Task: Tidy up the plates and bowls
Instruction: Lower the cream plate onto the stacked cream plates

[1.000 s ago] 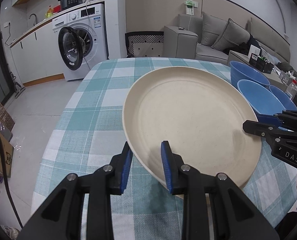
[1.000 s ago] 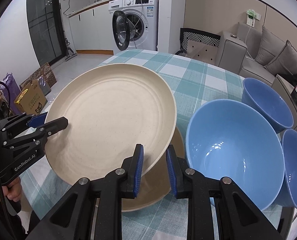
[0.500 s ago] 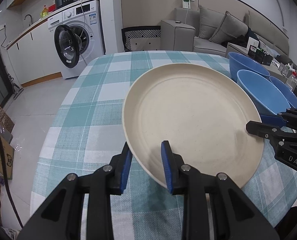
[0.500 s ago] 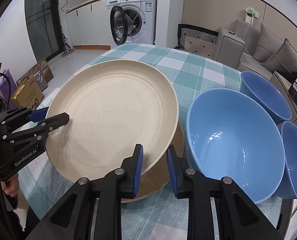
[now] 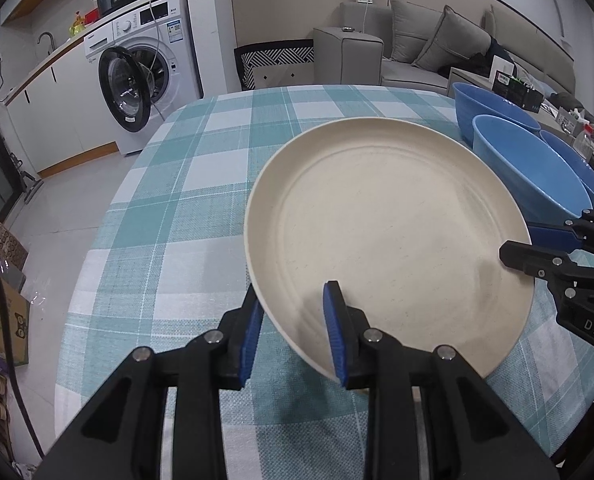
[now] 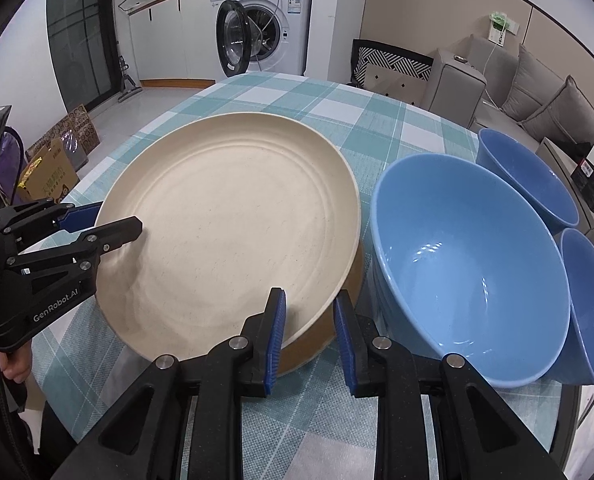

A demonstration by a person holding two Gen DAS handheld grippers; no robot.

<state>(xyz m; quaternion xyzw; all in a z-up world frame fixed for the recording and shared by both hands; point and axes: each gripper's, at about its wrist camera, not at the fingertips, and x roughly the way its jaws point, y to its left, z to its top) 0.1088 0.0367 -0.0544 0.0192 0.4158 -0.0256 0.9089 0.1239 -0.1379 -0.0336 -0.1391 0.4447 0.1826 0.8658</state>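
A woven teal-checked tablecloth (image 5: 185, 184) is covering the table. Above it, a round, matte cream plate (image 6: 233, 236) with faint concentric ridges is hanging tilted, the left gripper (image 5: 293, 330) and right gripper (image 6: 309, 336) each clamping opposite rims. A second plate (image 6: 321, 336) is lying beneath, glossy blue bowls (image 6: 469, 264) standing just beside.

You can read "GenRobot.AI" in white on the black body of the left gripper (image 6: 97, 226), at the cream plate's (image 6: 233, 232) left rim. At the plate's opposite rim, the right gripper (image 5: 531, 242) shows "DAS", cut off by the frame edge.
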